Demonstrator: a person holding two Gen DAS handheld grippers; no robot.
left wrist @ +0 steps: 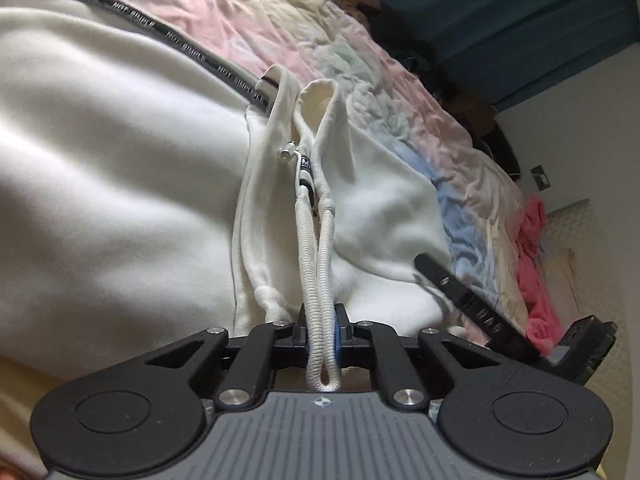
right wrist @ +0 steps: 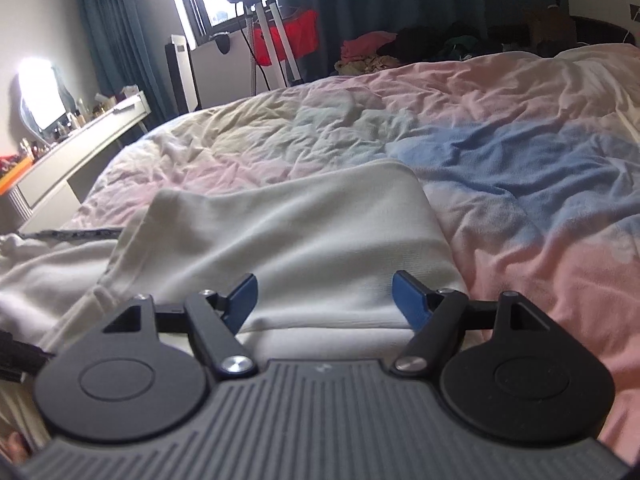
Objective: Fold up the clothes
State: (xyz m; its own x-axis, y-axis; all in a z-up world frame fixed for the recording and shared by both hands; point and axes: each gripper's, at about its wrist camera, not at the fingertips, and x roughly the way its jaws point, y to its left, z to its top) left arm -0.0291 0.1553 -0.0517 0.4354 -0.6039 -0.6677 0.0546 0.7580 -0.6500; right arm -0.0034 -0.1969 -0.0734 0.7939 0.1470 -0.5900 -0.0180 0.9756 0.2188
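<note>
A white hooded garment lies spread on the bed, with a black printed tape along its edge. My left gripper is shut on its looped white drawstring cord, which runs up to the bunched hood opening. In the right wrist view the same white garment lies folded in front of my right gripper, which is open and empty just above the fabric's near edge. The right gripper's black finger shows in the left wrist view, beside the garment's right edge.
The bed has a crumpled pink, blue and cream cover. A pile of clothes lies at its far edge, and a pink cloth at the side. A white dressing table stands left of the bed, dark curtains behind.
</note>
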